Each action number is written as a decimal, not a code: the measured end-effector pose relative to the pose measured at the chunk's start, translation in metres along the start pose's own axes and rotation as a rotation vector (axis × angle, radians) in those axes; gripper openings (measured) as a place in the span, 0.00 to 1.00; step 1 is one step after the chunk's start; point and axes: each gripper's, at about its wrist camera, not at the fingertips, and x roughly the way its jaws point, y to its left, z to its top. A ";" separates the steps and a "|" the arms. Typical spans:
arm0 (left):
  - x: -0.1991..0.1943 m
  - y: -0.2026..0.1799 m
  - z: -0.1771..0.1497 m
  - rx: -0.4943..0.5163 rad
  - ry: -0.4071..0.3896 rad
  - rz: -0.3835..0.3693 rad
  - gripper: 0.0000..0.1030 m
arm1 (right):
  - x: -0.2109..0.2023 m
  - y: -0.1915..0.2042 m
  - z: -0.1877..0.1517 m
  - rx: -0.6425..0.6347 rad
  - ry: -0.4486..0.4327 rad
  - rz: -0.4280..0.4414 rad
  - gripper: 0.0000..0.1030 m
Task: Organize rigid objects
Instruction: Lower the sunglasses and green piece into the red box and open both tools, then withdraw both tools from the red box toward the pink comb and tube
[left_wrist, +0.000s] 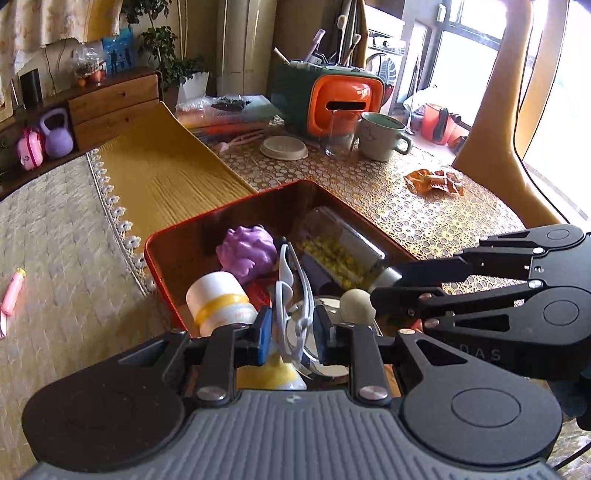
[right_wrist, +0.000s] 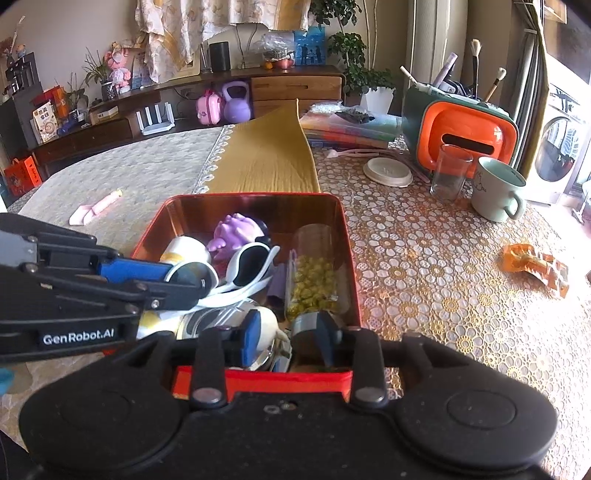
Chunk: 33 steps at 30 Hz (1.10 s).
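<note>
The left hand-held gripper (left_wrist: 289, 329) is closed down narrow on a pair of white-framed sunglasses with dark lenses (left_wrist: 291, 295), its blue pads pinching the frame from both sides, and it holds them inside the open red metal tin (right_wrist: 347, 258) that stands on the bench (right_wrist: 443, 266) with its gold-and-white lace-pattern cover. Just beyond this gripper's fingertips lie a purple plastic dinosaur toy (left_wrist: 248, 252) and, to their left, a white cylindrical bottle with a yellow band (left_wrist: 218, 299). To the right of the sunglasses a clear glass jar of yellow pellets (right_wrist: 314, 280) lies on its side along the tin's wall. The right hand-held gripper (right_wrist: 286, 341) hangs over the tin's near edge with its jaws partly apart; a cream round knob-like object (left_wrist: 357, 305) sits at its left fingertip, and the jar's grey cap is by the right one — whether the pads actually press on anything I cannot tell from these angles. Well ahead of both grippers, on the bench, stand a clear drinking glass (right_wrist: 450, 171) and a pale green ceramic mug (right_wrist: 496, 188).
</note>
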 end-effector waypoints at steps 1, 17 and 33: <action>-0.002 0.000 -0.001 -0.002 0.002 -0.003 0.25 | -0.001 0.000 0.000 0.001 -0.002 0.000 0.35; -0.050 0.006 -0.010 -0.005 -0.072 -0.019 0.50 | -0.032 0.015 -0.001 -0.007 -0.030 0.039 0.48; -0.104 0.046 -0.028 -0.056 -0.128 0.028 0.67 | -0.052 0.052 0.009 -0.035 -0.060 0.102 0.75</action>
